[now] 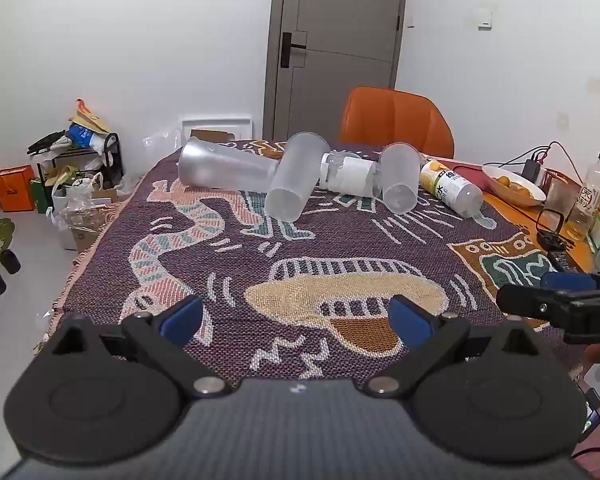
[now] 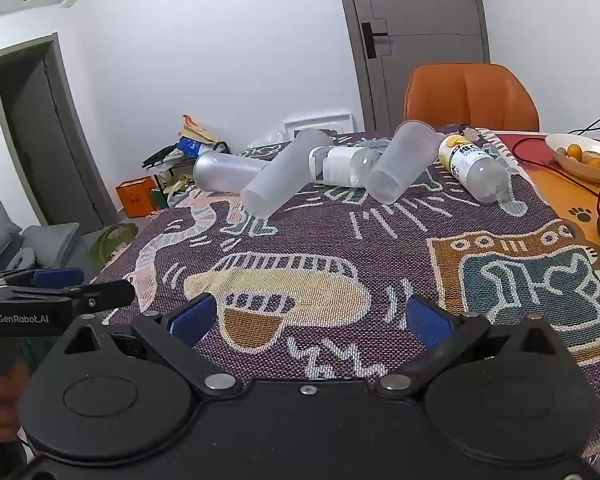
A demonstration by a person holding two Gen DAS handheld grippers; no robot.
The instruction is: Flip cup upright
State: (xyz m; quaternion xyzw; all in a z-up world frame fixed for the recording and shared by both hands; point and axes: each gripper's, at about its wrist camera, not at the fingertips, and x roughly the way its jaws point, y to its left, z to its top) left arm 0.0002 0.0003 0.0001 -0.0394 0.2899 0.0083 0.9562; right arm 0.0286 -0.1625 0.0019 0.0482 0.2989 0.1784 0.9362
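Three frosted plastic cups lie on their sides at the far end of the patterned cloth: a left cup (image 1: 224,168) (image 2: 228,171), a middle cup (image 1: 296,176) (image 2: 284,174) and a right cup (image 1: 398,178) (image 2: 404,162). My left gripper (image 1: 296,320) is open and empty, low over the cloth's near part, well short of the cups; it also shows in the right wrist view (image 2: 60,284). My right gripper (image 2: 308,320) is open and empty beside it; it also shows at the right edge of the left wrist view (image 1: 556,292).
Two plastic bottles lie among the cups: a white-labelled one (image 1: 348,174) (image 2: 342,166) and a yellow-labelled one (image 1: 452,188) (image 2: 474,168). A bowl of oranges (image 2: 584,156), cables and a phone sit at the right. An orange chair (image 1: 396,120) stands behind the table.
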